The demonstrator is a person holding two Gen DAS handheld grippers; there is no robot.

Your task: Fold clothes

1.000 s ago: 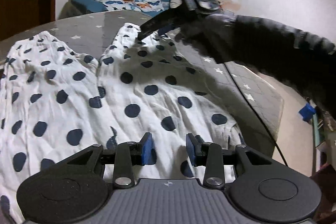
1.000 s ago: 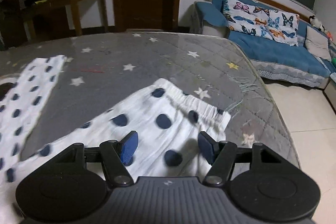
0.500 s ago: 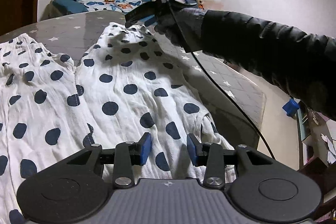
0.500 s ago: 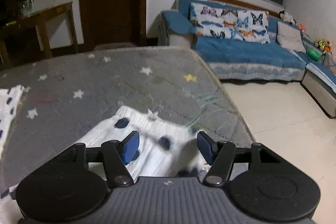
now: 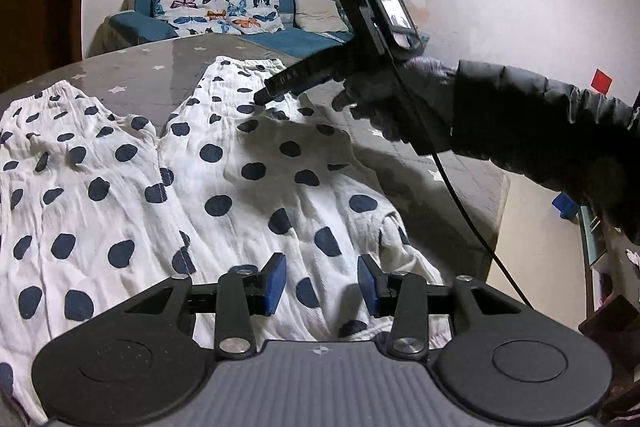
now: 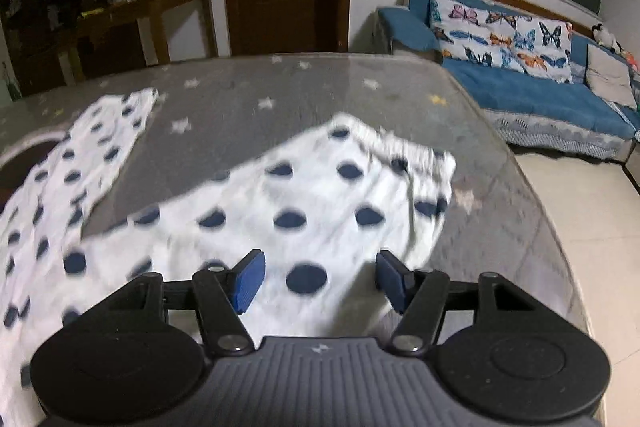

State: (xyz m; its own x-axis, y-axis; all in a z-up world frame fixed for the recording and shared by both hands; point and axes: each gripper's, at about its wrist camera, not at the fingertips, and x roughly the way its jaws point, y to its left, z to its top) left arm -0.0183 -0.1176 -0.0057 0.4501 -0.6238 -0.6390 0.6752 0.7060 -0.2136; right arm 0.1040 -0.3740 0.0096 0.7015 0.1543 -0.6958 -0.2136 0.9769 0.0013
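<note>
White polka-dot trousers (image 5: 256, 195) lie spread on the grey table (image 6: 248, 83); both grippers' jaws stand apart, gripping nothing.

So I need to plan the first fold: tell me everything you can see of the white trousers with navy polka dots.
The white trousers with navy polka dots look like thin, crinkled cotton. They lie spread flat but wrinkled on the grey star-patterned table, both legs splayed apart in a V, with gathered elastic cuffs at the far ends. Nothing grips them: the left gripper and right gripper hang open above the cloth.
</note>
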